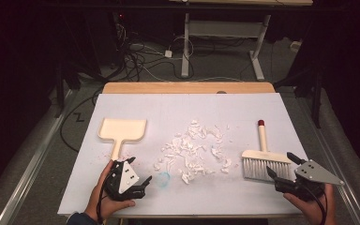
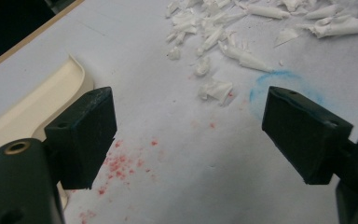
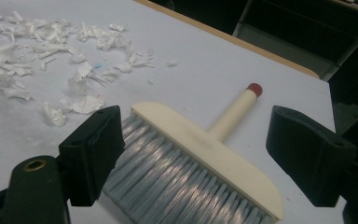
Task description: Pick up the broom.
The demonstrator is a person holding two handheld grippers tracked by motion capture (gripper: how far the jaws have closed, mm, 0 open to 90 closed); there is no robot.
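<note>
dustpan (image 1: 123, 130) at 10 o'clock on the white sheet (image 1: 168, 105), handle toward the near edge | left gripper (image 1: 140, 184) at 7 o'clock, jaws wide apart, nothing between | paper scraps (image 1: 194, 150) at centre | brush (image 1: 264, 157) at 4 o'clock, bristles facing the near edge | right gripper (image 1: 281, 165) just behind bristles, jaws spread, not touching

A white sheet (image 1: 178, 110) covers the table (image 1: 187, 87). On it lie a dustpan (image 1: 122, 130) near the left edge, paper scraps (image 1: 194, 150) mid-surface, and a brush (image 1: 262, 157) near the right edge.
</note>
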